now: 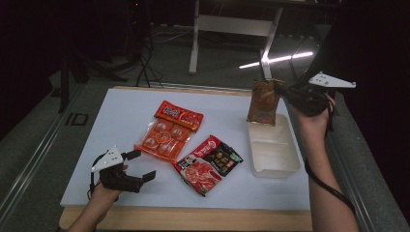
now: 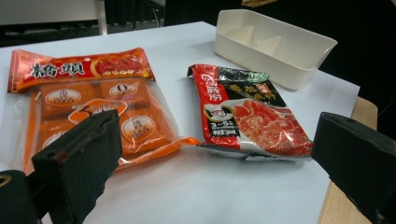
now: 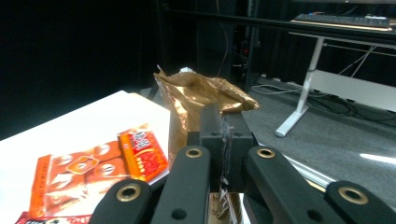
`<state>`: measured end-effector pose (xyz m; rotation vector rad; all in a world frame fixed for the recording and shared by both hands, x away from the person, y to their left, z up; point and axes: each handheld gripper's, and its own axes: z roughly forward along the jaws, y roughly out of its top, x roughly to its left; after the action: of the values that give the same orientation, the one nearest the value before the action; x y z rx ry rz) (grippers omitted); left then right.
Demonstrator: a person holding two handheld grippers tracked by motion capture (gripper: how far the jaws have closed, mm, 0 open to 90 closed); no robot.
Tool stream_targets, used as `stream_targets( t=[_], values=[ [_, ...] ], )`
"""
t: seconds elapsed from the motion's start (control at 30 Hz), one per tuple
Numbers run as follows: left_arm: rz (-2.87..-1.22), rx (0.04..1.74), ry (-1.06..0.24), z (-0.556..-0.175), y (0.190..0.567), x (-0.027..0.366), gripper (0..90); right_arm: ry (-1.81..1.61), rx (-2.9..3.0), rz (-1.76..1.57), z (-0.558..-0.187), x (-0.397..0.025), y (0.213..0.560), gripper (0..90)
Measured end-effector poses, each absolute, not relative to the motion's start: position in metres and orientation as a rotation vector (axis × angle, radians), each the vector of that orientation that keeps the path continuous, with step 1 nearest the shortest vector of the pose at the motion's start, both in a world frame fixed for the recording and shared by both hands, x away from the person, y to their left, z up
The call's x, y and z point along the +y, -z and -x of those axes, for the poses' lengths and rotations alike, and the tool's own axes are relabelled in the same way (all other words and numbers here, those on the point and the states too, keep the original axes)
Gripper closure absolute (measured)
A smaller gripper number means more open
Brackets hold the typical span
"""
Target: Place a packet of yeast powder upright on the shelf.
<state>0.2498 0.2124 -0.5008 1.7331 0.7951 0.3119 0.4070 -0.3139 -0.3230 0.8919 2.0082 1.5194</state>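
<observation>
The white table [image 1: 121, 116] is in front of me. A white box [image 1: 273, 150] sits on its right side. My right gripper [image 1: 284, 92] pinches the top of a gold bag [image 1: 263, 102] and holds it up over the far end of the box. An orange snack pack [image 1: 169, 130] and a red pack [image 1: 208, 164] lie flat in the middle. My left gripper [image 1: 142, 166] is wide apart and holds nothing, near the orange pack.

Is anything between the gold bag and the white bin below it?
Nothing visible. The right gripper holds the gold bag by its top, hanging over the far end of the white bin, whose compartments look empty.
</observation>
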Motion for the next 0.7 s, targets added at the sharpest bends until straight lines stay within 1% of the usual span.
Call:
stream_targets(
  t=[0.53, 0.7],
  values=[
    [-1.727, 0.802, -0.279, -0.251, 0.506, 0.21, 2.6, -1.5, 1.987, -0.946, -0.443, -0.337, 0.346, 89.4],
    [-1.723, 0.811, -0.265, -0.252, 0.508, 0.212, 2.5, -1.494, 1.993, -0.987, -0.457, -0.344, 0.36, 89.5]
  ],
)
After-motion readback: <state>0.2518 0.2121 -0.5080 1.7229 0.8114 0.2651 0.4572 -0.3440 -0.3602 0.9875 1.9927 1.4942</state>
